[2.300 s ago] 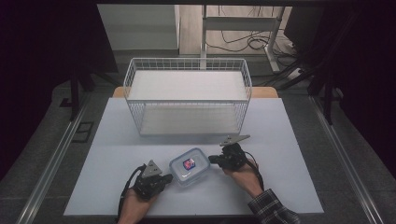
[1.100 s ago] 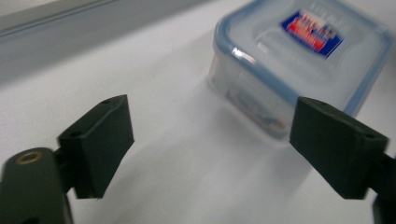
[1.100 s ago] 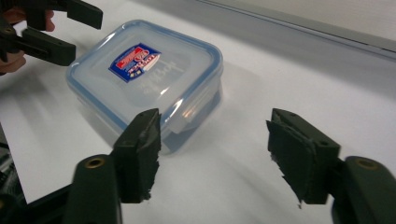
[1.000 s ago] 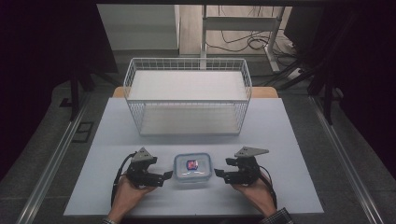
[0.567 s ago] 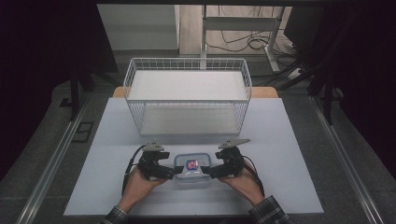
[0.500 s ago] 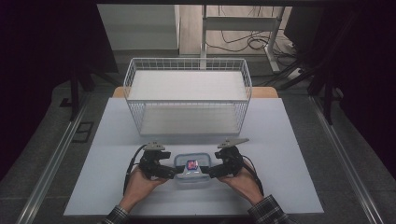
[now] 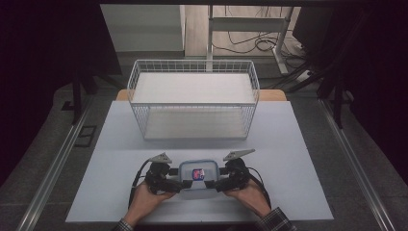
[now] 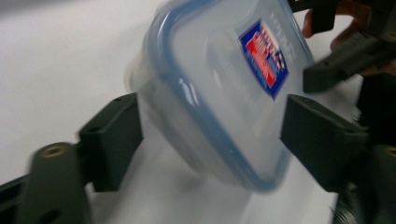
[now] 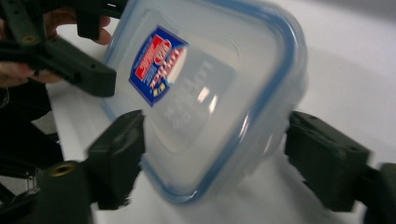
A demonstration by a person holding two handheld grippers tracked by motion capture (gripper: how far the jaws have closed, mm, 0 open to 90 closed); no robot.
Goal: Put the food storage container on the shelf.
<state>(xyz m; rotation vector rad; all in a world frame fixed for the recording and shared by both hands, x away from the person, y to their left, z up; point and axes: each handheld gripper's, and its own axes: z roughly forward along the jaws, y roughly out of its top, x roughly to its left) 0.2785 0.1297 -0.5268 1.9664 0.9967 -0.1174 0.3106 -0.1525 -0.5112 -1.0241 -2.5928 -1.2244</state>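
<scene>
Both grippers, left and right, pinch the lidded container; lifting it evenly toward the far wire basket likely follows.

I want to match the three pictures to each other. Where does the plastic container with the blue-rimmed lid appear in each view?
High view: the container sits low at centre, between the left tongs and right tongs.
Left gripper view: the container is at centre, tilted, between the two black jaws.
Right gripper view: the container is at centre, tilted, between the jaws.
Shared landmark: the red and blue label on its lid.
</scene>
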